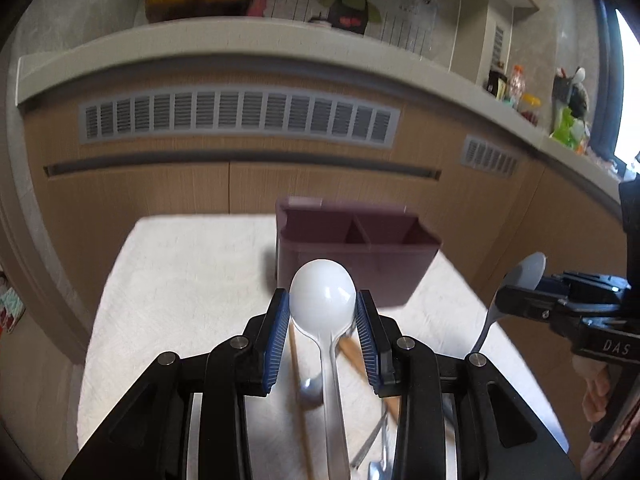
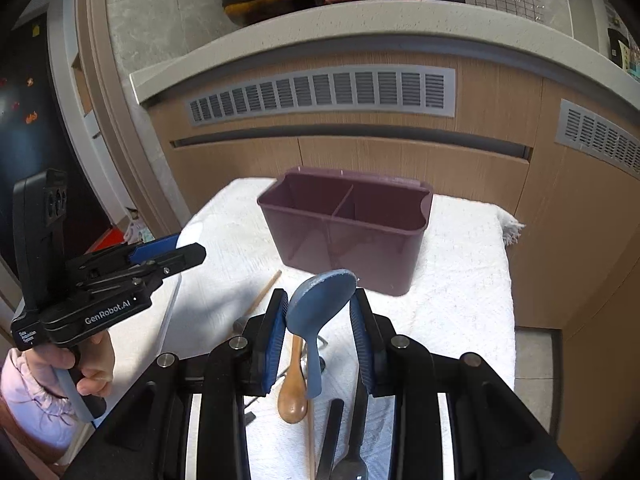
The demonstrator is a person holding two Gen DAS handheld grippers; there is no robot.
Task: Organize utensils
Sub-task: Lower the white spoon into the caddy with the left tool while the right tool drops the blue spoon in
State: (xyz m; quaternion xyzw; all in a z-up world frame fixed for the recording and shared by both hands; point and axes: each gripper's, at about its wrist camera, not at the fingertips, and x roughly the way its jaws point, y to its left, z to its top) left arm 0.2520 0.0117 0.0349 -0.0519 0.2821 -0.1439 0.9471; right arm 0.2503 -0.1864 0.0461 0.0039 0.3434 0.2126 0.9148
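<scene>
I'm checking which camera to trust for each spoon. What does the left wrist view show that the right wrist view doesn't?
Only the left wrist view shows the white spoon gripped in the left gripper, handle pointing down. Only the right wrist view shows the wooden spoon lying on the white cloth and a hand holding the left gripper. Both show the purple two-compartment holder, empty, and the blue-grey spoon held by the right gripper.

both wrist cams look forward over own tool, close above table (image 1: 180,280), facing cabinet; both share purple caddy (image 1: 360,256), left cam nearer
</scene>
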